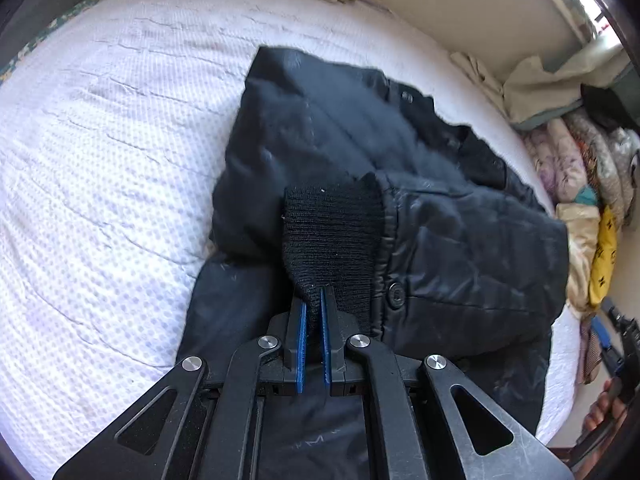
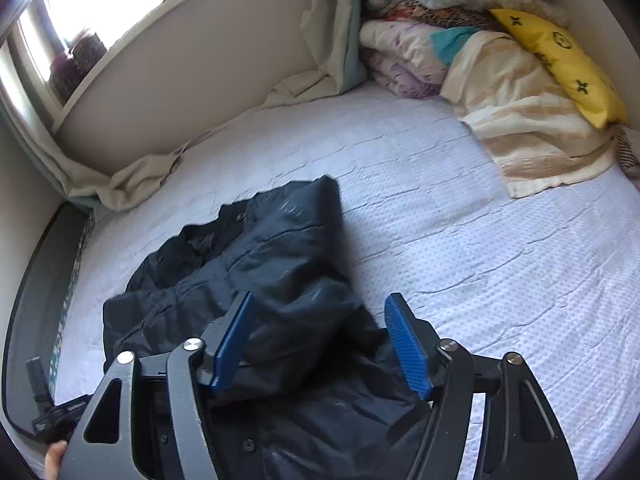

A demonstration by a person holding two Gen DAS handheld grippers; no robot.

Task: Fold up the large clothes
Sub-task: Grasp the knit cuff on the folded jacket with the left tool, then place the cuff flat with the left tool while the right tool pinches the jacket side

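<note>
As the dark jacket lies partly folded on the bed, our left gripper pinches its knit cuff, our right gripper hovers wide open, apparently empty, and we judge the sleeve fold next needs laying flat.

left gripper: black linkages, silver screws | right gripper: ribbed blue pads

My black padded jacket lies half-folded and rumpled on the bed — its ribbed knit cuff lifted over the body
</note>
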